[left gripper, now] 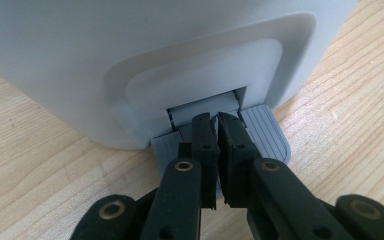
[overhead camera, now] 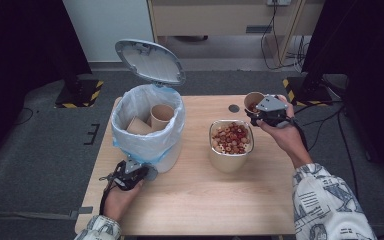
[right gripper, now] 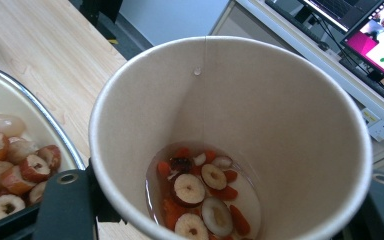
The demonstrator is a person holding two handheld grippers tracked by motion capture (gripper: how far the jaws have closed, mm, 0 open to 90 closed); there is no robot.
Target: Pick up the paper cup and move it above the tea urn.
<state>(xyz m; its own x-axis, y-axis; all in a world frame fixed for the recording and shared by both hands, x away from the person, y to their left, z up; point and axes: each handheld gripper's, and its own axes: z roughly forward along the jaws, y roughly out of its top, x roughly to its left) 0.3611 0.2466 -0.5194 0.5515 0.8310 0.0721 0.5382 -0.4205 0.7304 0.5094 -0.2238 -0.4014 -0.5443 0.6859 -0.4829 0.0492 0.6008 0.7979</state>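
A white pedal bin (overhead camera: 147, 130) with a blue liner stands on the table's left half, its grey lid (overhead camera: 150, 61) raised. Two paper cups (overhead camera: 161, 116) lie inside it. My left gripper (overhead camera: 130, 172) is at the bin's base. In the left gripper view its shut tips (left gripper: 215, 125) rest on the grey ribbed pedal (left gripper: 265, 132). My right gripper (overhead camera: 260, 114) is shut on a paper cup (overhead camera: 252, 101), held tilted above the table's far right. Sliced dried fruit and liquid (right gripper: 200, 190) sit in the cup's bottom. A bowl (overhead camera: 230, 157) of dried fruit (overhead camera: 231, 137) stands between the bin and the cup.
A small dark disc (overhead camera: 234, 108) lies on the wooden table (overhead camera: 205, 200) behind the bowl. Black stands with striped bases (overhead camera: 80, 92) flank the table's far corners, and cables (overhead camera: 325, 115) run along the floor at the right. A lit monitor (right gripper: 380, 40) glows behind the cup.
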